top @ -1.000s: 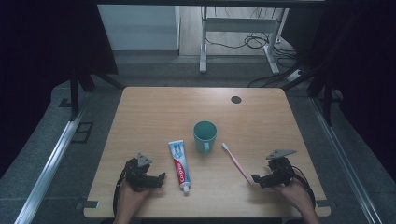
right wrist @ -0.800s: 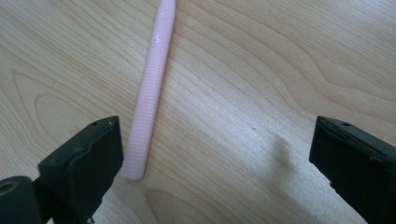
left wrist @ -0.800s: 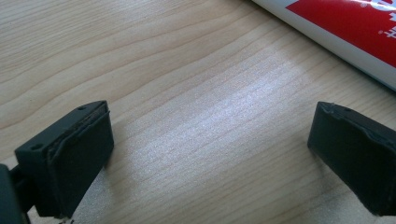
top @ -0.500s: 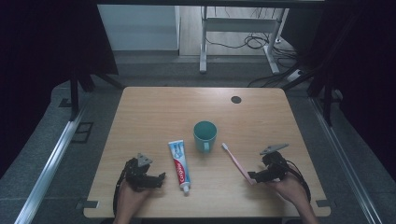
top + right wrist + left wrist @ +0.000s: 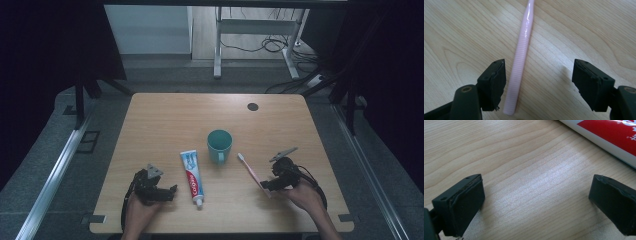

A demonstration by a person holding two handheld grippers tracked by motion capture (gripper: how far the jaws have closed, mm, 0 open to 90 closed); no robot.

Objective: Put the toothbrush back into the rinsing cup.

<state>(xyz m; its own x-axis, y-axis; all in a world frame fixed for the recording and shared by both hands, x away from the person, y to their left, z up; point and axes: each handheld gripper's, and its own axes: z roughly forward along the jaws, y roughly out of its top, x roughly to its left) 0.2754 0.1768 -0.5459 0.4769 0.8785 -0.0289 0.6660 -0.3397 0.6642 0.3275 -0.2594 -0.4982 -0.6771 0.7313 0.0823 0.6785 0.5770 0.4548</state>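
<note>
Right gripper view had the toothbrush (image 5: 520, 57) handle running lengthwise between parted jaws, seemingly brushing one; left gripper (image 5: 159, 191) jaws stood apart too.

Light wood table (image 5: 165, 115) on grey carpet (image 5: 60, 165). Dark curtains (image 5: 50, 45) left and right. Beyond, a pale wall (image 5: 150, 30), white desk legs (image 5: 218, 45), tangled cables (image 5: 270, 45) on wooden floor. Dim light.

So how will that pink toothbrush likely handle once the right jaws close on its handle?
The toothbrush looks thin and light, so it should lift easily. Its handle is ribbed where the open right gripper straddles it, which probably helps grip. Held by the tail end, the long shaft may tilt or pivot between the jaws.
</note>
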